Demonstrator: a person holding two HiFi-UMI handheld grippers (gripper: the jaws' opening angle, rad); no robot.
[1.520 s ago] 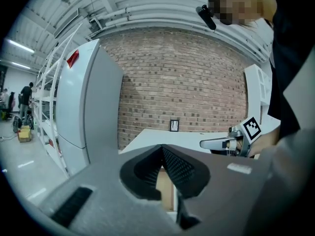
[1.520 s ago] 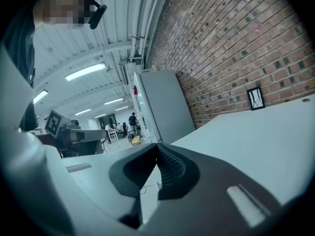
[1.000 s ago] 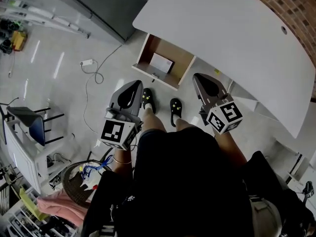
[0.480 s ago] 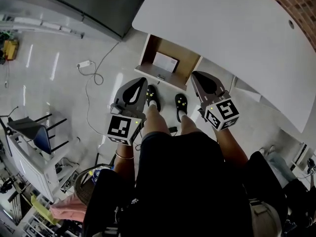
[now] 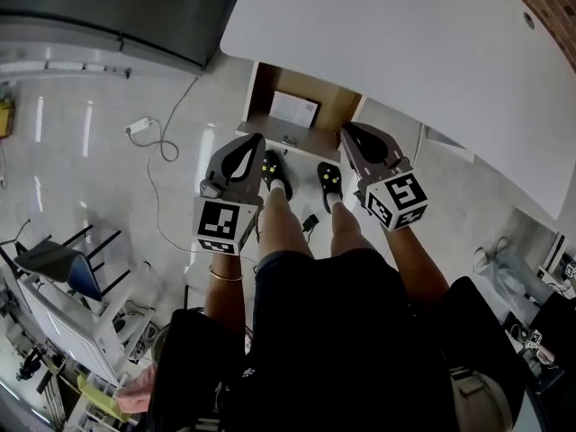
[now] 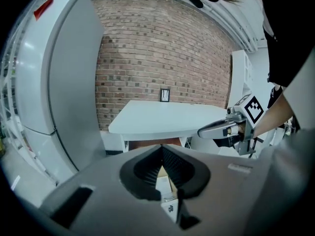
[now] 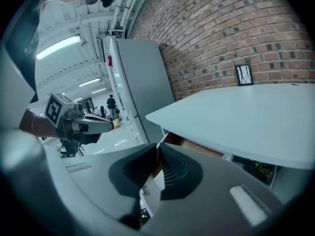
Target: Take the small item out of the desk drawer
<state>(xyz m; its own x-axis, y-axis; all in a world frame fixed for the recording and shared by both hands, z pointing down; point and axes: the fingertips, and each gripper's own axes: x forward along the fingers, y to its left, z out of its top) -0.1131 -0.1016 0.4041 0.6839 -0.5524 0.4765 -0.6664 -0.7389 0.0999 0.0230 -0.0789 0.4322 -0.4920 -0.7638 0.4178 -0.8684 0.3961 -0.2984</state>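
Risks first. The item, a flat white piece, is seen lying on the floor of the open drawer, toward its middle, partly under the overhang of the desk. A flat thing like this is judged hard to pinch: pads may skid over it or push it toward the back wall, further beneath the desk top. A steep approach could knock a gripper against the desk edge. A bump on the drawer front could shove the drawer shut. Both jaw pairs are together, so a reach made without parting them first would only nudge the item. Two grippers side by side leave little room in a narrow drawer, so a clash between them is possible. The person's shoes stand just before the drawer front, so crowding low down is also likely.

Left gripper: jaws are closed together, ribbed pads meeting at the tip, nothing clamped between them. It is held in the air above the floor, just short of the drawer front, touching nothing.

Right gripper: jaws likewise closed with nothing held. It is held near the drawer's right corner, beside the desk edge; no contact is seen.

Item is untouched, apart from both grippers. The reach is judged not yet begun.
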